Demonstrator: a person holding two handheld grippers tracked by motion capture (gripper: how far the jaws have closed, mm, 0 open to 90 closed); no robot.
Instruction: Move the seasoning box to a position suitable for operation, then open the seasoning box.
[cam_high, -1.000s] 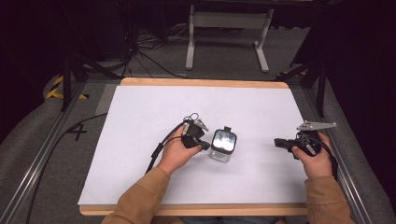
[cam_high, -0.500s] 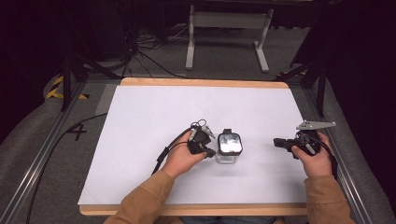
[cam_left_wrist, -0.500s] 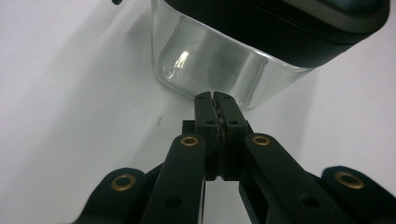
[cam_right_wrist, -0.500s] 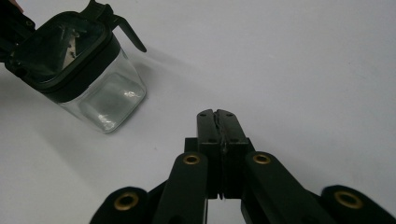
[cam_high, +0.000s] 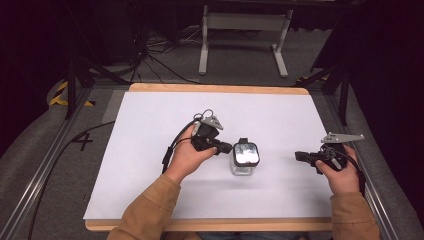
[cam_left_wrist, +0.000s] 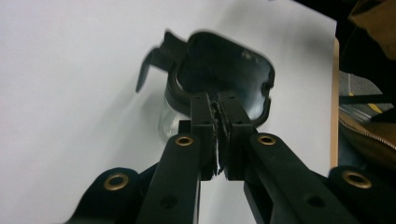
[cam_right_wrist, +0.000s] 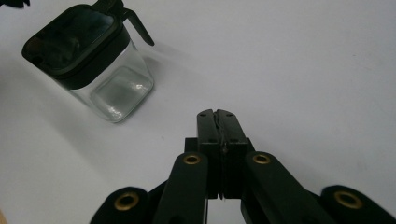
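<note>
A square clear glass jar (cam_high: 244, 160) with a black lid and a side clasp stands near the middle of the white tabletop (cam_high: 150, 130). My left gripper (cam_high: 227, 148) is shut, its tips at the left edge of the lid. In the left gripper view the closed jaws meet over the near rim of the lid (cam_left_wrist: 224, 65), with nothing between them (cam_left_wrist: 218, 100). My right gripper (cam_high: 298, 156) is shut and held low at the table's right side, well apart from the jar. In the right gripper view its jaws (cam_right_wrist: 217, 116) point past the jar (cam_right_wrist: 88, 60), which sits up and to the left.
The wooden table edge (cam_high: 210, 224) runs along the front, and a metal rail (cam_high: 45, 165) runs down the left side. A black cable (cam_high: 172, 147) trails from the left gripper. A grey stand (cam_high: 245, 30) is on the floor behind the table.
My left gripper has moved right, and the jar has shifted a little right and nearer with it. The right gripper has stayed put.
</note>
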